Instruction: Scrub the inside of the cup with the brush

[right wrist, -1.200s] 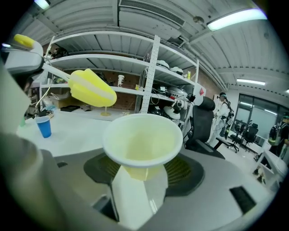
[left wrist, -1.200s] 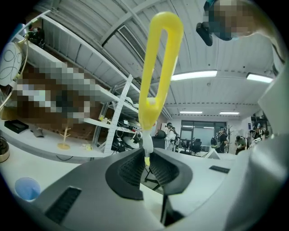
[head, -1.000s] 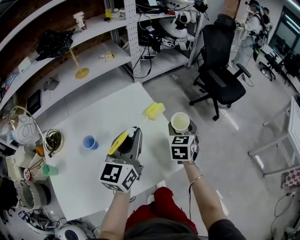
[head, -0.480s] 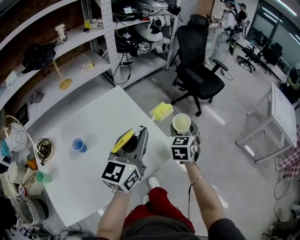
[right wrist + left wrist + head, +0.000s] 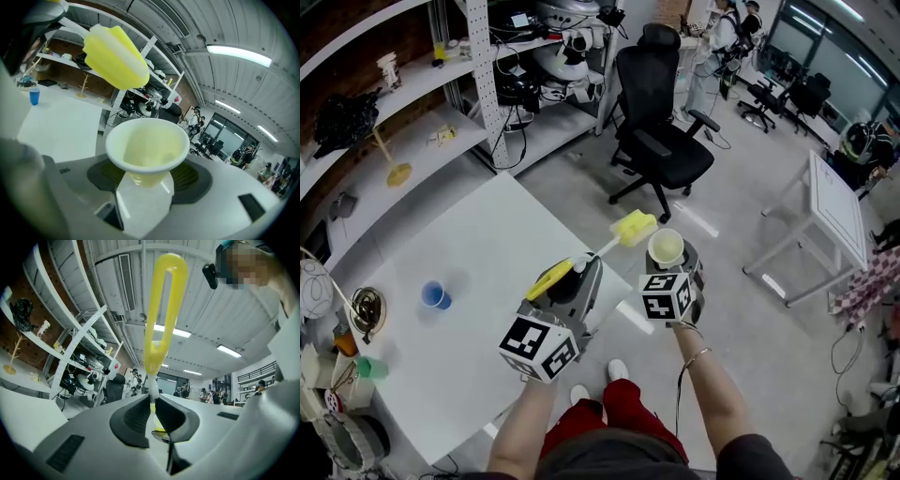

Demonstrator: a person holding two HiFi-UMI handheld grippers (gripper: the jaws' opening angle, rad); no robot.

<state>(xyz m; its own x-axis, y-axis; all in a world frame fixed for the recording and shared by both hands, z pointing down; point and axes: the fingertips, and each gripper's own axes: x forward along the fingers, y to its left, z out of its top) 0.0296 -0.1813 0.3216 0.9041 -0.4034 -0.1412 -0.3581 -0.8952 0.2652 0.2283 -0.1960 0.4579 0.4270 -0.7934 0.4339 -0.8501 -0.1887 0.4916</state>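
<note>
Two part-hidden in jaws, brush (image 5: 158,310) shaft, cup (image 5: 147,143) base

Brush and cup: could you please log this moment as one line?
left gripper: shut on brush | right gripper: shut on cup | scrub: not begun, brush outside cup

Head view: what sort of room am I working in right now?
Most likely a robotics lab or workshop, not a kitchen. Open shelving holds white machines, a black office chair stands on the grey floor, and the work surface is a plain white table.
</note>
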